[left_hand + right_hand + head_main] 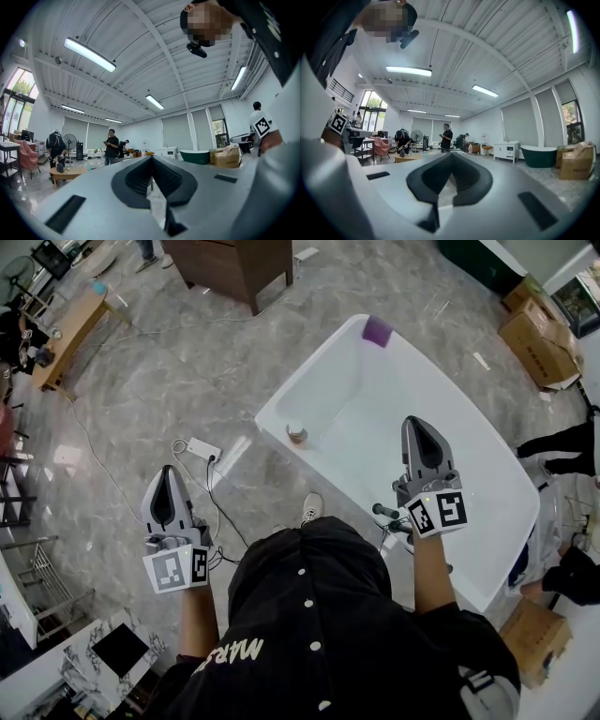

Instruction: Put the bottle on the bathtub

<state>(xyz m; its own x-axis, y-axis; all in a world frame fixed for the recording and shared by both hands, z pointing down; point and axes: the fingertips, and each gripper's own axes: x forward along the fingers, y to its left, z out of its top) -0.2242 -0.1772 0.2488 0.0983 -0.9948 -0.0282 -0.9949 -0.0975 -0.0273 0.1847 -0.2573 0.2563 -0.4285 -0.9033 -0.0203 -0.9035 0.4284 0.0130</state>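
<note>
The white bathtub [487, 474] fills the middle and right of the head view. A small round bottle-like thing [296, 433] stands on its left rim. A purple object [378, 331] sits on the far rim. My left gripper [167, 472] is over the marble floor, left of the tub, jaws shut and nothing in them. My right gripper [418, 422] hovers over the tub's basin, also shut and empty. Both gripper views look out level across the room. In them the left gripper [151, 157] and the right gripper [450, 154] show closed tips with nothing between.
A white power strip [202, 448] and its cable lie on the floor by the tub's left end. A dark wooden cabinet [234, 263] stands at the back, cardboard boxes [539, 338] at right, a low wooden table [66, 329] at left. People stand nearby [562, 442].
</note>
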